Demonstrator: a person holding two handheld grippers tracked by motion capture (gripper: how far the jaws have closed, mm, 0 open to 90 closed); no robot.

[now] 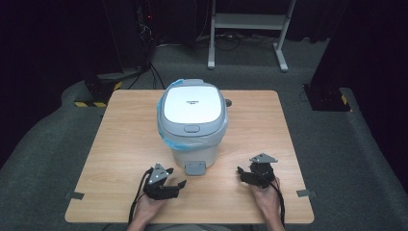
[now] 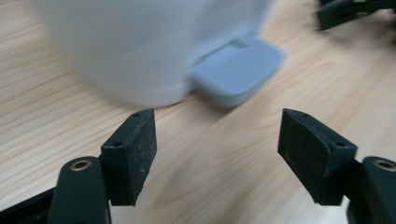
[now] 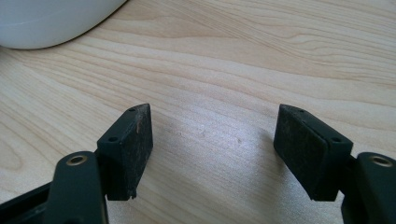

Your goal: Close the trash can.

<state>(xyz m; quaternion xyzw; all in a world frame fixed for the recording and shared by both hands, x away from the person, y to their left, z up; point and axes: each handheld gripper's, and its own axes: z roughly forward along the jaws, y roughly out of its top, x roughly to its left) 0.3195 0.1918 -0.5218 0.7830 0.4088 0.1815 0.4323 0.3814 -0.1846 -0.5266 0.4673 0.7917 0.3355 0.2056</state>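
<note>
A white and grey pedal bin stands at the middle of the wooden table. Its lid is down and a blue liner bag shows under the rim. The grey pedal points toward the near edge. My left gripper lies near the front edge, left of the pedal, jaws open with nothing between them. In the left gripper view the gripper faces the blurred bin and pedal. My right gripper rests right of the pedal, open and empty. In the right gripper view, the right gripper is above bare wood, with the bin's base at the top left.
Grey tape tabs mark the table's front corners. Behind the table stand a white metal frame and dark equipment with cables on grey carpet. The right gripper shows at the top right of the left gripper view.
</note>
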